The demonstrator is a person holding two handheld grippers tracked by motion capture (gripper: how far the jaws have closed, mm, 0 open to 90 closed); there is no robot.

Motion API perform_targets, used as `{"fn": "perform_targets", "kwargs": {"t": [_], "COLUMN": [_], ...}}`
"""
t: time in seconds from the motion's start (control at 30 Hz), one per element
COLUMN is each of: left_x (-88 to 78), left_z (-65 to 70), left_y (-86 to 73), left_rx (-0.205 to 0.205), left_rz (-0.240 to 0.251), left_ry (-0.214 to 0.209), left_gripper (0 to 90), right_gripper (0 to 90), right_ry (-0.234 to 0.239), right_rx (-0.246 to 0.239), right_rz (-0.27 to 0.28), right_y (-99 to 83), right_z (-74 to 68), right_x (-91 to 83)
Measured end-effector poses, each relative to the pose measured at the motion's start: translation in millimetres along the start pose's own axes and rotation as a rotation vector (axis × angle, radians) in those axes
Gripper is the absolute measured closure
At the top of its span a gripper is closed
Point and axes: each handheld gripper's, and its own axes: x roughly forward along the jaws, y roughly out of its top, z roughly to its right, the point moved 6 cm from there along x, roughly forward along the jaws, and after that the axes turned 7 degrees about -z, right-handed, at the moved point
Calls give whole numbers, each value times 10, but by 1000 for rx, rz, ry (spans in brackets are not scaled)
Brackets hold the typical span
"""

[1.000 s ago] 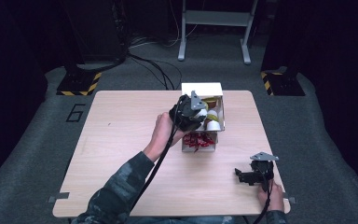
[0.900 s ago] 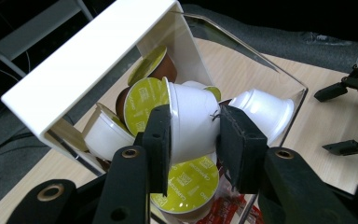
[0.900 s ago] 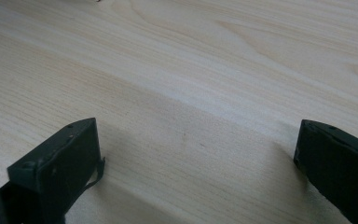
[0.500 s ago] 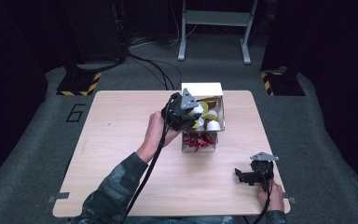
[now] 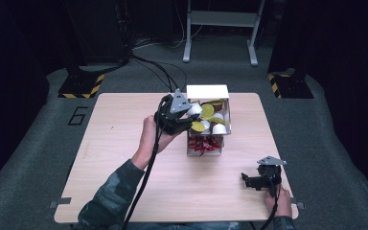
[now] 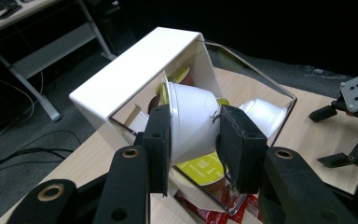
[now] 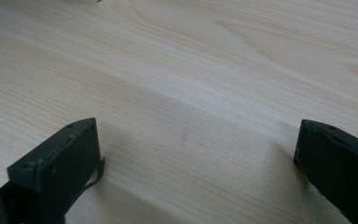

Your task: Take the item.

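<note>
From my remote station: a pale wooden desk (image 5: 124, 143) stands on grey floor (image 5: 38, 158) marked "6" (image 5: 78, 115), hazard-striped bases (image 5: 81, 86) flanking it, a white metal frame (image 5: 220, 28) and black cables (image 5: 148, 62) behind.

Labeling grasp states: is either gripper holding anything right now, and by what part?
The left gripper is clamped on a white pod cup, one jaw on each side of its body, at the clear organizer box. The right gripper is open above the table, holding nothing.

A white plastic cup with a yellow lid (image 6: 191, 121) sits between black jaws. The white-backed clear box (image 5: 207, 92) holds red packets (image 5: 203, 145) at its 6 o'clock end, on the pale wood-grain table (image 5: 124, 143).
</note>
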Motion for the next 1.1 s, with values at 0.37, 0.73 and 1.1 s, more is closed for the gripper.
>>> {"fn": "perform_targets", "kwargs": {"t": [0.37,0.73,1.1], "left_x": [-140,-226,-254], "left_z": [-153,-246,-377], "left_y": [-153,-297,-567], "left_rx": [-22,-44,-88], "left_rz": [-2,3,0], "left_ry": [25,43,55], "left_gripper": [645,645,645], "right_gripper": [0,0,0], "right_ry": [0,1,1], "right_rx": [-1,1,0], "right_rz": [0,0,0], "right_y": [0,0,0], "right_z": [1,0,0], "right_x": [0,0,0]}}
